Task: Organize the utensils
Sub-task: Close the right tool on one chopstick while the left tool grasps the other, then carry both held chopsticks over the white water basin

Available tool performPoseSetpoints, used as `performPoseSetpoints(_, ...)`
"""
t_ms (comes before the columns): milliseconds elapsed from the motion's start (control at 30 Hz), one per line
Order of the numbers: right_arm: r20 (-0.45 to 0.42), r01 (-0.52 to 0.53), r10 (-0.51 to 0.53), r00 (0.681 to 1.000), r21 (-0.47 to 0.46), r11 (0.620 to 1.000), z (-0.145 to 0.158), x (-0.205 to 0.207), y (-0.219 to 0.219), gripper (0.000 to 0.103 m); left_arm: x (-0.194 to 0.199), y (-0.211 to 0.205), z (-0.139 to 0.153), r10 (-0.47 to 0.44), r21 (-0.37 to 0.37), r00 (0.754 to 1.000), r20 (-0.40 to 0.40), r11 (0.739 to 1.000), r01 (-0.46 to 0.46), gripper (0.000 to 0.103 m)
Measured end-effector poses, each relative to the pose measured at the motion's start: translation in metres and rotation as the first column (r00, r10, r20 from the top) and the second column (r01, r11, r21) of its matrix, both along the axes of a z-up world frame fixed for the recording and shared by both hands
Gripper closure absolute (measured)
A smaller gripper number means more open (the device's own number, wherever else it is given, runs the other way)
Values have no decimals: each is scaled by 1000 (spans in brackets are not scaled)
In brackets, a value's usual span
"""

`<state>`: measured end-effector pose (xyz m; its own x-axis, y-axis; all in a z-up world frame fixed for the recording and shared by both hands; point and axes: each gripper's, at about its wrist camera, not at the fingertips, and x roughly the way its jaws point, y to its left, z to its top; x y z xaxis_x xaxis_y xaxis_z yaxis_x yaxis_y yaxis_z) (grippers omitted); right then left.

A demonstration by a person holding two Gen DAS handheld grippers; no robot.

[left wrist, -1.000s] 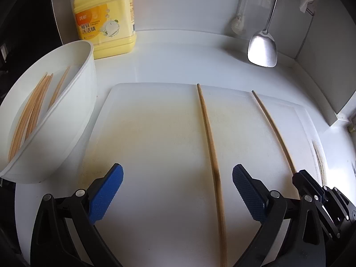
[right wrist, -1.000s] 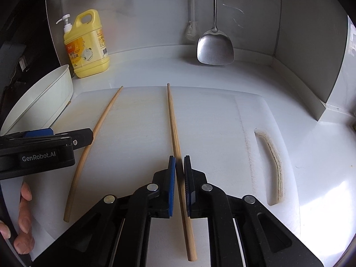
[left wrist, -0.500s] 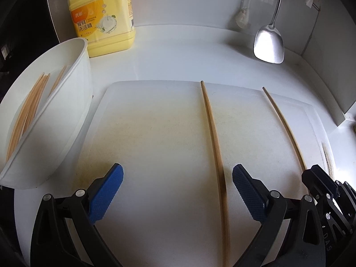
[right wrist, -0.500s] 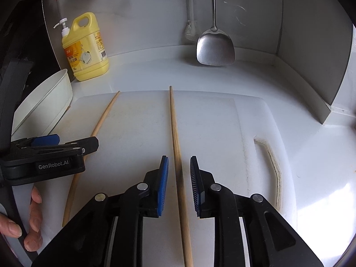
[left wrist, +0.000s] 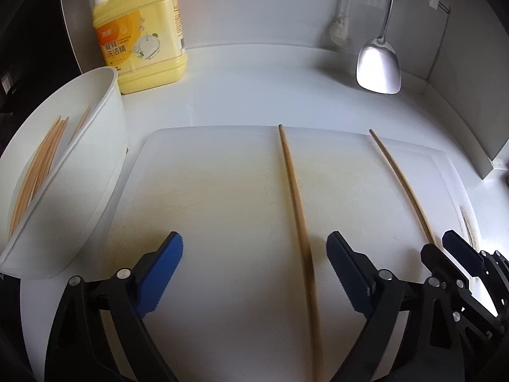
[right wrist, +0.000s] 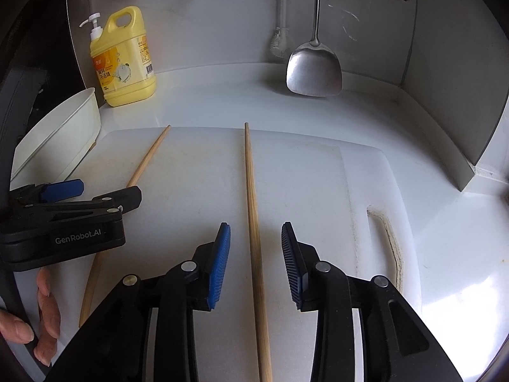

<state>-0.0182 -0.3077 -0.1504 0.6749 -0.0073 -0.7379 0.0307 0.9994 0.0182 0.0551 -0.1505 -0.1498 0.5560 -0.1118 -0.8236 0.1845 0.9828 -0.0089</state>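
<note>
Chopsticks: two long thin light-wood chopsticks (right wrist: 253, 210) lie flat on white cutting board (right wrist: 318, 172) | right tool (right wrist: 256, 254) spread, straddling one | left tool (left wrist: 254, 270) spread, other between pads | light, stiff, rolls; pinch mid-shaft.

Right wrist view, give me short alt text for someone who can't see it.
The right tool is open astride a wooden chopstick lying on a white cutting board. A second chopstick lies to its left, partly under the left tool.
</note>
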Motion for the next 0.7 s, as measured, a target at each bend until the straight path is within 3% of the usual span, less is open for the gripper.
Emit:
performPoseSetpoints(67, 3, 2, -2, 1000, -8, 1000, -1, 0, 1, 71, -5, -6, 3, -21, 1, 1000, 9, 1000, 21, 41)
performPoseSetpoints(133, 6, -1, 1, 1000, -16, 1000, -1, -1, 3, 73, -9, -10, 4, -38, 5, 999, 16, 999, 38, 52)
performPoseSetpoints(267, 9, -16, 16, 1000, -32, 999, -1, -3, 10, 88, -15, -14, 6, -56, 6, 998, 25, 998, 56, 78)
performPoseSetpoints(400, 13, -16, 16, 1000, -21, 1000, -1, -5, 9, 97, -20, -17, 6, -74, 23, 997, 30, 997, 73, 95)
performPoseSetpoints(700, 16, 7, -9, 1000, 81, 997, 1, -18, -2, 97, -33, -7, 8, -62, -48, 998, -3, 997, 62, 96)
